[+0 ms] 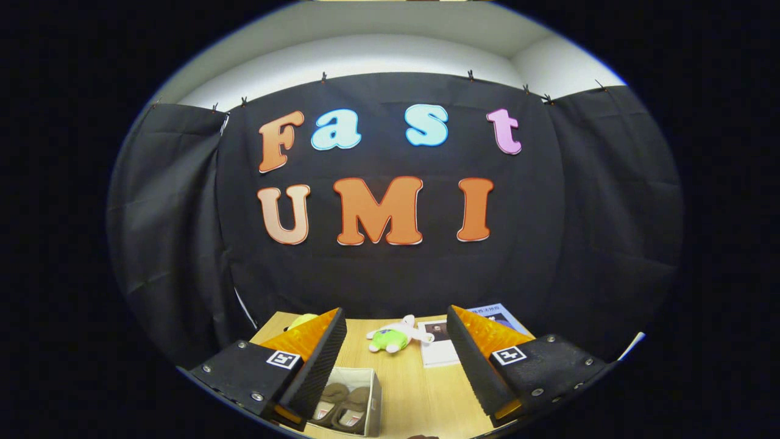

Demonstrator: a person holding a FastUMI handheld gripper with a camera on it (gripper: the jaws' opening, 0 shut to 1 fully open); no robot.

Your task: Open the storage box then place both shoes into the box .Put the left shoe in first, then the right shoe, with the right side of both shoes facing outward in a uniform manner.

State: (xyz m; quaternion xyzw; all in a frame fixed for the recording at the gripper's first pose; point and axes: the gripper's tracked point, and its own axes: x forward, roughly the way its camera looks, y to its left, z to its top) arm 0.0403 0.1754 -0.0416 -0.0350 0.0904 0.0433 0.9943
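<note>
My gripper [396,360] is held high above the wooden table [420,396], its two orange-and-black fingers wide apart with nothing between them. Below, beside the left finger [317,366], stands an open white storage box [372,399]. Two brown shoes [342,407] lie side by side inside it, partly hidden by the left finger. I cannot tell which way their sides face.
A white and green plush toy [395,336] lies on the table beyond the fingers. A book or booklets [454,341] lie to its right by the right finger. A yellow-green object [301,320] peeks out behind the left finger. Black cloth walls the booth.
</note>
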